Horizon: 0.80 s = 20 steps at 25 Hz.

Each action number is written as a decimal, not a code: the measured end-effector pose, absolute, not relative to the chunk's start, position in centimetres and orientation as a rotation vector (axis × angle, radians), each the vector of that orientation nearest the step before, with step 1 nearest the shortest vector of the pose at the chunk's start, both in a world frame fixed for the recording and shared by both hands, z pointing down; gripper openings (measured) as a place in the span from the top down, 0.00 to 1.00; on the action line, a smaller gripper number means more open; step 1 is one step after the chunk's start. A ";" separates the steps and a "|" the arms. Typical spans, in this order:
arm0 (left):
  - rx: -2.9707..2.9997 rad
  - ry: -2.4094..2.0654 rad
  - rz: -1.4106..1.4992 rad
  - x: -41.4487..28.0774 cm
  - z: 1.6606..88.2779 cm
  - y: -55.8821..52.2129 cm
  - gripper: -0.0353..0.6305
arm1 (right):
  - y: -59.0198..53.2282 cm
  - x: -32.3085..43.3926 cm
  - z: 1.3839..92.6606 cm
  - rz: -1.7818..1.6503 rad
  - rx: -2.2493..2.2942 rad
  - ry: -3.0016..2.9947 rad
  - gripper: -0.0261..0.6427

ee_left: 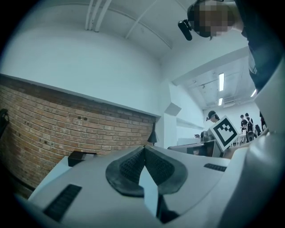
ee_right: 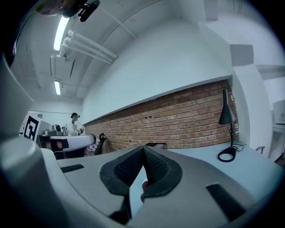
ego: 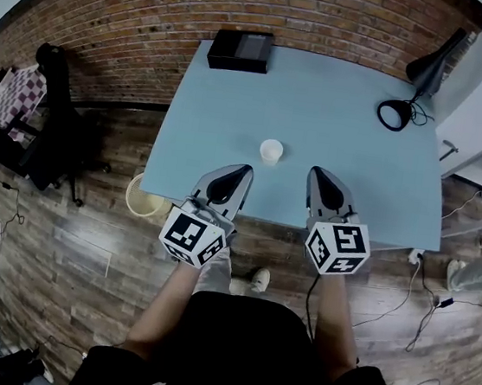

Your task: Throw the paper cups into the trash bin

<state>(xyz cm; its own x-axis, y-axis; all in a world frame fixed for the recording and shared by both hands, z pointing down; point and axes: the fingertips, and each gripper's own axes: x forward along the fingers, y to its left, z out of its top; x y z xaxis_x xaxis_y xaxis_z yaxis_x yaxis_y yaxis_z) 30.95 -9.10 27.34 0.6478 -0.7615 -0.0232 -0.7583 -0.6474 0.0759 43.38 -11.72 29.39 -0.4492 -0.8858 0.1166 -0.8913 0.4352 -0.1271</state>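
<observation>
paper cup [ego: 270, 152] sits just ahead, between the closed, empty left hand-held gripper [ego: 244, 171] and right hand-held gripper [ego: 317, 171].

White paper cup [ego: 270, 151], pale blue table [ego: 336, 129], red brick wall [ego: 140, 18]

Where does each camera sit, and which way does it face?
Head view: on the person's head, facing steeply down at table and paper cup; forearms, left tool and right tool show.
Left gripper view: on the left tool, facing along shut jaws toward the brick wall.
Right gripper view: on the right tool, likewise, jaws shut.
Shared: both gripper views show the lamp.
</observation>
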 end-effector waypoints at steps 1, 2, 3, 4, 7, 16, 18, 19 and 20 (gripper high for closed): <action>2.797 -1.284 -0.084 30.9 27.5 -9.4 0.94 | -11.9 43.3 29.5 0.262 1.635 -2.628 0.95; 2.798 -1.274 -0.088 30.9 27.6 -9.8 0.93 | -12.1 43.4 29.5 0.259 1.644 -2.621 0.95; 2.802 -1.264 -0.091 30.9 27.8 -10.2 0.93 | -12.5 43.4 29.4 0.255 1.657 -2.615 0.95; 2.807 -1.253 -0.093 30.9 27.9 -10.7 0.94 | -12.8 43.5 29.4 0.247 1.674 -2.608 0.95; 2.826 -1.212 -0.089 30.8 28.4 -12.1 0.93 | -13.6 43.6 29.1 0.219 1.720 -2.581 0.95; 2.865 -1.043 0.014 29.9 30.9 -17.6 0.93 | -17.1 42.9 29.4 0.233 1.861 -2.467 0.95; 2.869 -1.002 0.033 29.9 31.6 -18.7 0.93 | -17.8 42.8 29.7 0.241 1.888 -2.440 0.95; 2.873 -0.979 0.043 30.0 32.0 -19.2 0.93 | -18.2 42.7 29.8 0.243 1.900 -2.427 0.95; 2.878 -0.956 0.053 30.0 32.4 -19.6 0.93 | -18.6 42.6 30.0 0.245 1.911 -2.414 0.95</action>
